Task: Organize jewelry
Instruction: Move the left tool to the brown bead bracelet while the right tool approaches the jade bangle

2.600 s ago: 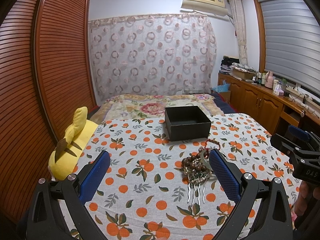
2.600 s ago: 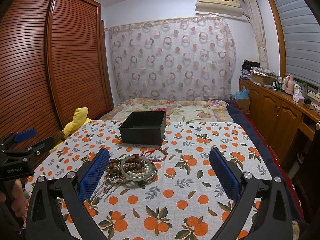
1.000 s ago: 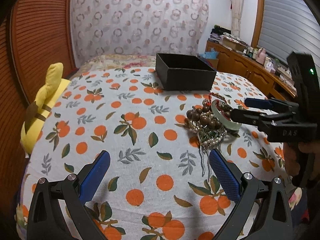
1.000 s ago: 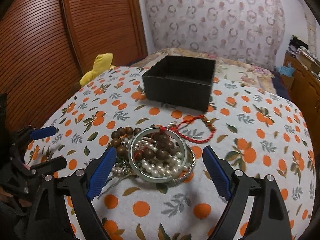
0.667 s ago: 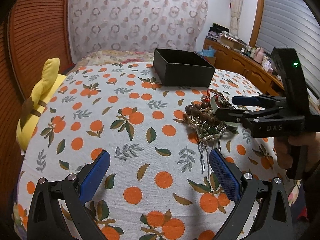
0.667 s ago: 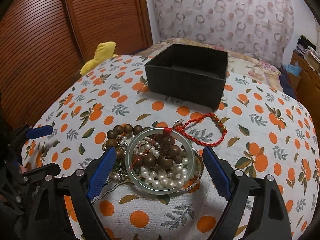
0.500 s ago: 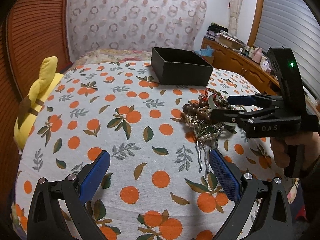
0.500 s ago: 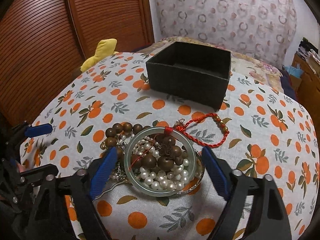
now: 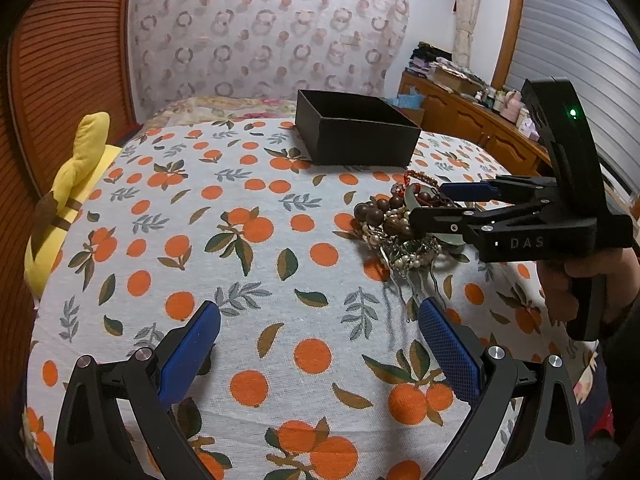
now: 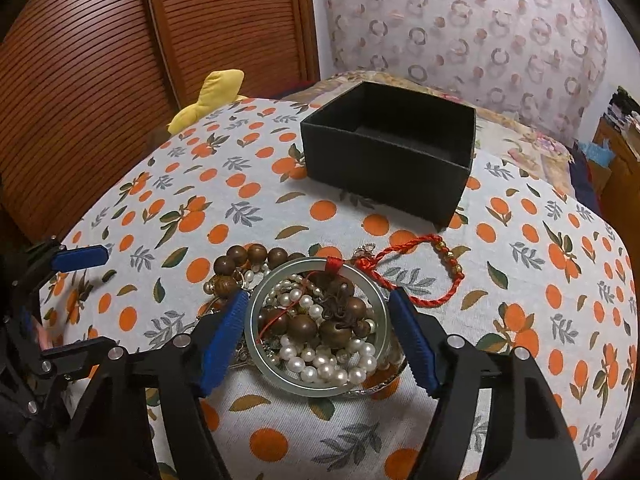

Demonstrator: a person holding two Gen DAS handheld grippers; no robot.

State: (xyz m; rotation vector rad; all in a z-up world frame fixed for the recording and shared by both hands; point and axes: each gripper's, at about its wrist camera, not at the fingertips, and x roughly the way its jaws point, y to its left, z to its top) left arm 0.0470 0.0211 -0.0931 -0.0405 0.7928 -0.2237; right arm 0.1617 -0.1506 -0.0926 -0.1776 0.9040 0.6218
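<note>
My right claw [image 10: 318, 322] is closing around the pale bangle [image 10: 316, 326] atop the jewelry heap [image 9: 400, 226] on the bed, not yet pinching it, my left claw [image 9: 320, 344] idle and spread; next, grip, lift toward the black box [image 10: 390, 160].

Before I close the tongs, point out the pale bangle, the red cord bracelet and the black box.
pale bangle [image 10: 316, 387], right wrist view, on its near rim.
red cord bracelet [image 10: 434, 298], right wrist view, on the lower loop of cord.
black box [image 10: 380, 172], right wrist view, on its front wall.
</note>
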